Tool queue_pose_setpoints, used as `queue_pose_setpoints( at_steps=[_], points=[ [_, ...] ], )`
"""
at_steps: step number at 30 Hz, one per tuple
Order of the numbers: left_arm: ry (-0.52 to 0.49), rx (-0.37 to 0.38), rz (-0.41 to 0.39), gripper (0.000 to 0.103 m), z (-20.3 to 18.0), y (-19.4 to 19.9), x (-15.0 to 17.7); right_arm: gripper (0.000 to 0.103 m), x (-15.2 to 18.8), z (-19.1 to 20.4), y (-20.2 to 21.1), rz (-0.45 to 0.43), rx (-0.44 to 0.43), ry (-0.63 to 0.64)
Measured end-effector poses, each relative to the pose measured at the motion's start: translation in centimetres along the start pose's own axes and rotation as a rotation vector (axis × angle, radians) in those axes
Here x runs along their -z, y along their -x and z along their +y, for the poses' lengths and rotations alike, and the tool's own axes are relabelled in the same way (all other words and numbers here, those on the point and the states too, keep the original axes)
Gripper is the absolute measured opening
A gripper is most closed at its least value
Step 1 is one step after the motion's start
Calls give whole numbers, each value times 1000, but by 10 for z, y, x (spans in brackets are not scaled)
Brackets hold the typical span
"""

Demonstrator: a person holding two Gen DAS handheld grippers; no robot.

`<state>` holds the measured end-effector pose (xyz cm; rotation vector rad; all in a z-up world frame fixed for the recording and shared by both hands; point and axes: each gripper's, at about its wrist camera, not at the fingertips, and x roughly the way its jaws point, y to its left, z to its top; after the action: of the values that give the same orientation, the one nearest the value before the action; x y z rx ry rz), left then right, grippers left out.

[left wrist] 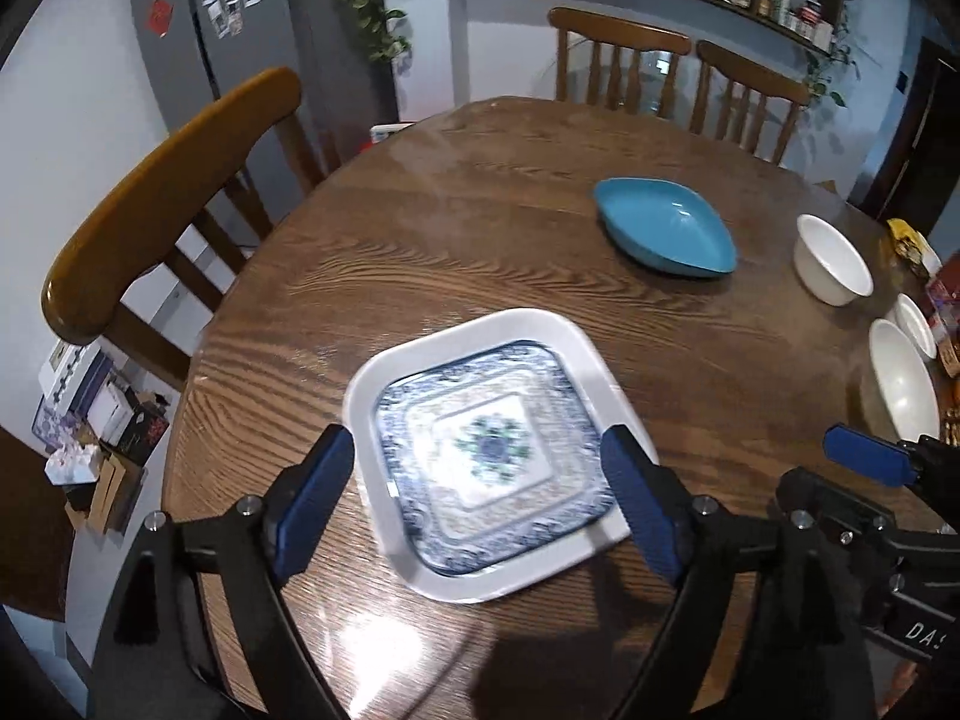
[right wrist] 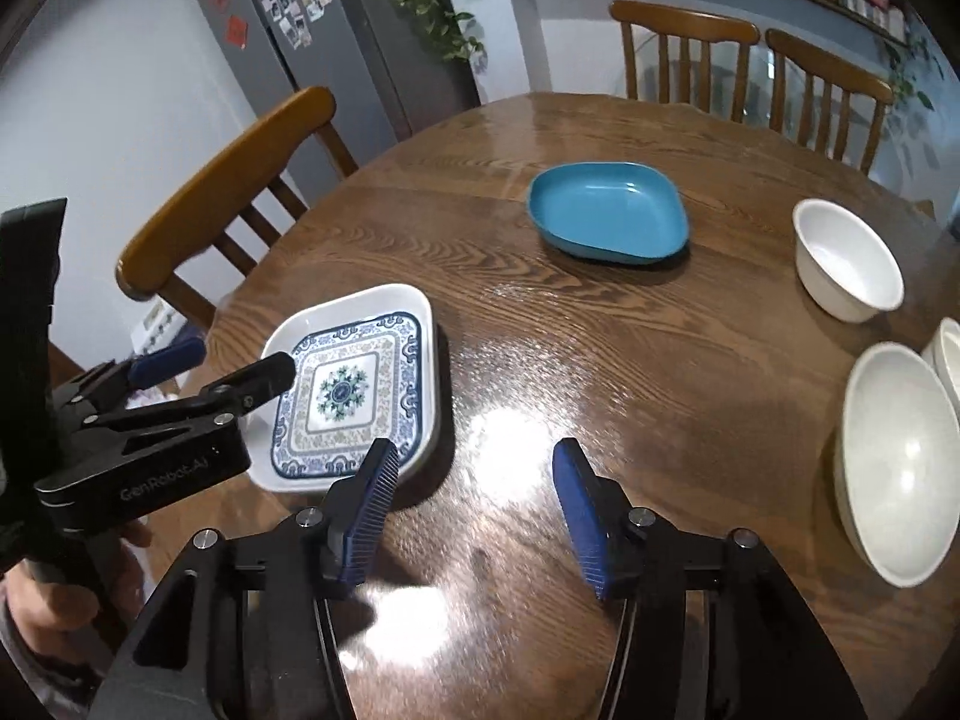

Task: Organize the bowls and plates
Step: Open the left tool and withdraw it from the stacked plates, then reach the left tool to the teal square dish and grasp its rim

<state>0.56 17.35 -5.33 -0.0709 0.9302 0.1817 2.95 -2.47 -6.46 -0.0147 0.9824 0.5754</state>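
A blue-patterned square plate [left wrist: 489,456] [right wrist: 351,393] lies stacked in a white square plate [left wrist: 390,372] [right wrist: 360,300] near the table's left front. My left gripper [left wrist: 477,468] [right wrist: 216,366] is open, its jaws on either side of the stack just above it, holding nothing. My right gripper [right wrist: 474,474] is open and empty over bare table to the right of the stack; one of its fingers [left wrist: 864,462] shows in the left wrist view. A teal dish [left wrist: 663,225] [right wrist: 606,213] sits mid-table. White bowls [left wrist: 831,258] [right wrist: 846,258], [right wrist: 900,456] stand at the right.
The round wooden table [right wrist: 600,360] has wooden chairs on the left [left wrist: 168,192] and at the far side [right wrist: 684,48]. A third small white bowl [left wrist: 915,324] and packets [left wrist: 942,300] sit at the right edge. A fridge [right wrist: 288,30] stands behind.
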Motion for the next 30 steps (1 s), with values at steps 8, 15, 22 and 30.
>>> queue_pose_setpoints(
  at_steps=[8,15,22,30],
  points=[
    [-54,36,-15,99,-48,13,1,55,14,-41,46,-81,50,-90],
    [-119,100,-32,99,-98,24,-8,58,27,-81,76,-119,110,-158],
    [-184,123,-86,99,-142,32,-26,58,33,-119,103,-168,167,-220],
    [-217,113,-137,99,-173,25,-57,59,16,-145,124,-216,239,-225]
  ],
)
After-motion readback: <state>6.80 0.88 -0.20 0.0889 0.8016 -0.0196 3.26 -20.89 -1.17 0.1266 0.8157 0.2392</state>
